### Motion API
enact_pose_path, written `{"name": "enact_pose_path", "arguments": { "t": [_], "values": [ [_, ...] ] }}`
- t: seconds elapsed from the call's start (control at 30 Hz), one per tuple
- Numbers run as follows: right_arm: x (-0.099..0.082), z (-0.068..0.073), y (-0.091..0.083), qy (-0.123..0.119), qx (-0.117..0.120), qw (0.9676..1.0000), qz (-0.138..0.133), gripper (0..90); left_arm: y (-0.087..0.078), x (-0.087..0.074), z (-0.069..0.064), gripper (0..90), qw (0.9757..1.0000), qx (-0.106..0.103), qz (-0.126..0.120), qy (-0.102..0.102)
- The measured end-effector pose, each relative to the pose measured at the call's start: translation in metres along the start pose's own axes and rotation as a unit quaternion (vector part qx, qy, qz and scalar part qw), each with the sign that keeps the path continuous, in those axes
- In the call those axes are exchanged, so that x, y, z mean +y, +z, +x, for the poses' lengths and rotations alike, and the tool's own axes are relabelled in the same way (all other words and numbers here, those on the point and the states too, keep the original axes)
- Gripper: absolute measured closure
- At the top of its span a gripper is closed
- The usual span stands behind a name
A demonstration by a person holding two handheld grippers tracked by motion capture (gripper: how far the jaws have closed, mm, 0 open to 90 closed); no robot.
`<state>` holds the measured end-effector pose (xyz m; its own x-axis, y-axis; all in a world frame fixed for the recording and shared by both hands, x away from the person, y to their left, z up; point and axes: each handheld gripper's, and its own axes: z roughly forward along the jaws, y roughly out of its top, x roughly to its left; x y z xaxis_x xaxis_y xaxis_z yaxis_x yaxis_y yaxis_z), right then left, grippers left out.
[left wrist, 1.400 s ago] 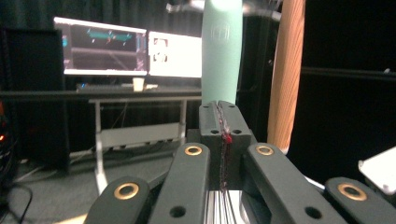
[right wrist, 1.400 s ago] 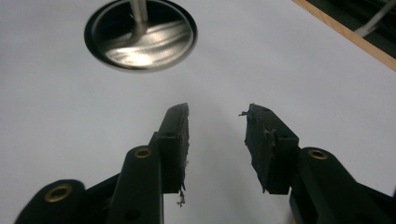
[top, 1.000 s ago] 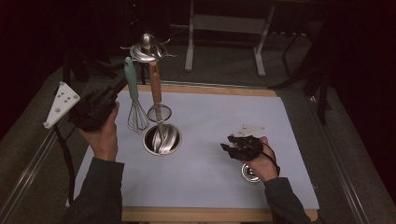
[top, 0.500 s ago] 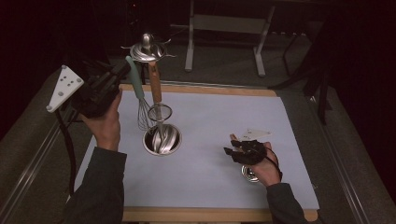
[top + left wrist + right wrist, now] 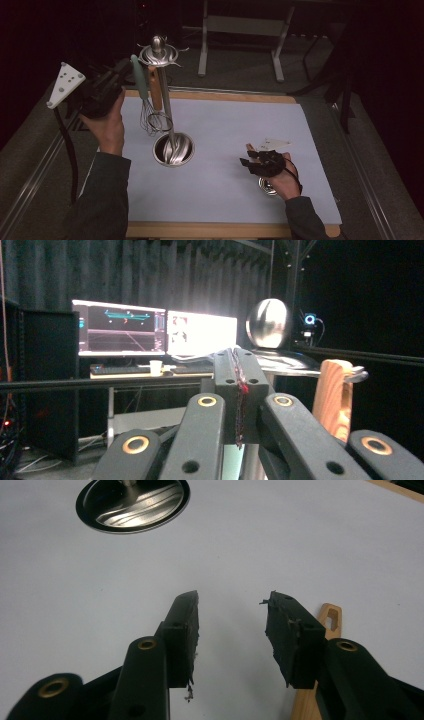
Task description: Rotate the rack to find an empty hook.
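A metal utensil stand [image 5: 165,105] rises from its round base [image 5: 172,150] on the white mat [image 5: 225,125]. A teal-handled whisk [image 5: 138,80] and a wooden-handled tool [image 5: 156,95] hang from its top. My left gripper [image 5: 122,70] is raised just left of the whisk handle, and its jaws are shut with nothing between them [image 5: 239,390]; the wooden handle [image 5: 334,397] and the stand's knob [image 5: 270,322] lie beyond. My right gripper [image 5: 250,159] hovers low over the mat, open and empty [image 5: 231,600], beside a wooden handle [image 5: 322,630] lying flat.
The stand's base [image 5: 132,502] lies ahead of the right jaws. A small metal bowl end [image 5: 269,186] shows under the right hand. The mat sits on a wooden board [image 5: 225,96]. Monitors [image 5: 155,332] and a dark curtain stand beyond the table.
My left gripper has risen and moved toward the top of the stand. The right hand has barely shifted.
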<state>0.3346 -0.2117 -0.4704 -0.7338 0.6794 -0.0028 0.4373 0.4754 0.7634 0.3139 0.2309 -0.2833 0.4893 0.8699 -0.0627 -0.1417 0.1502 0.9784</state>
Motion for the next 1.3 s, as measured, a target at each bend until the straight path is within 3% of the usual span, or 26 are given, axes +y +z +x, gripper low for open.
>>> {"name": "enact_pose_path", "arguments": {
  "t": [0.2,0.6,1.3],
  "values": [
    [-0.001,-0.001,-0.001,0.001,0.001,1.0,-0.002,55.4,0.007,0.002,0.005,90.0,0.9999,0.011,0.012,0.004],
    [-0.001,-0.001,0.001,0.002,0.001,1.0,-0.005,55.7,0.022,0.004,0.014,90.0,0.9994,0.022,0.025,-0.008],
    [-0.003,-0.002,-0.002,0.001,0.005,0.9998,-0.019,55.1,0.018,-0.003,0.019,90.0,0.999,0.031,0.031,-0.01]
  ]
}}
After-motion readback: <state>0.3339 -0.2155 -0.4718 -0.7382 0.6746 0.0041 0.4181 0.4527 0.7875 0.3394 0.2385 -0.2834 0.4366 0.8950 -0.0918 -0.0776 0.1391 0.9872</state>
